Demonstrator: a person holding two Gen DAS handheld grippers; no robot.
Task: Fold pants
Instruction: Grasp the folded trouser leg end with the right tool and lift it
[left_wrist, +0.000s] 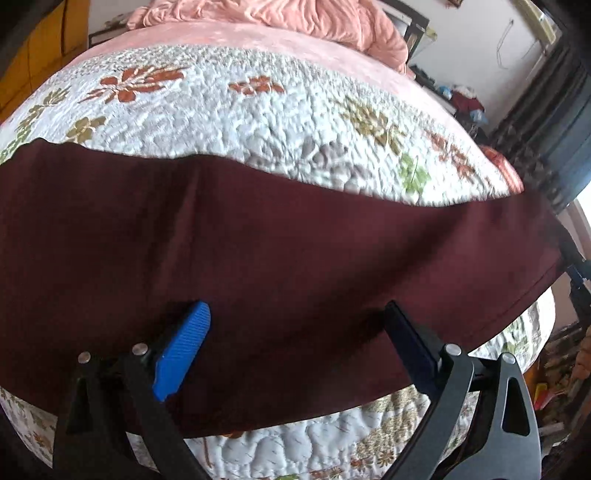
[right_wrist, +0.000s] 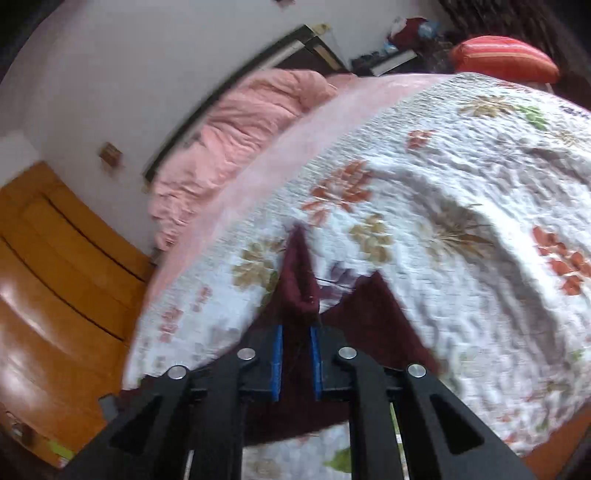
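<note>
Dark maroon pants (left_wrist: 280, 243) lie spread in a wide band across the floral quilt (left_wrist: 229, 110) in the left wrist view. My left gripper (left_wrist: 295, 314) hovers over the near part of the cloth with its jaws wide apart; its blue-padded fingers (left_wrist: 183, 347) hold nothing. In the right wrist view my right gripper (right_wrist: 296, 332) is shut on a bunched end of the pants (right_wrist: 297, 280), which sticks up in a point beyond the blue pads (right_wrist: 277, 362). More maroon cloth (right_wrist: 373, 317) hangs to the right of the fingers, lifted off the quilt (right_wrist: 461, 192).
A crumpled pink blanket (left_wrist: 295, 18) lies at the head of the bed, also seen as a pink blanket (right_wrist: 236, 136) from the right wrist. An orange wooden door (right_wrist: 55, 295) stands left of the bed. A red striped cushion (right_wrist: 506, 57) and clutter sit beyond the far side.
</note>
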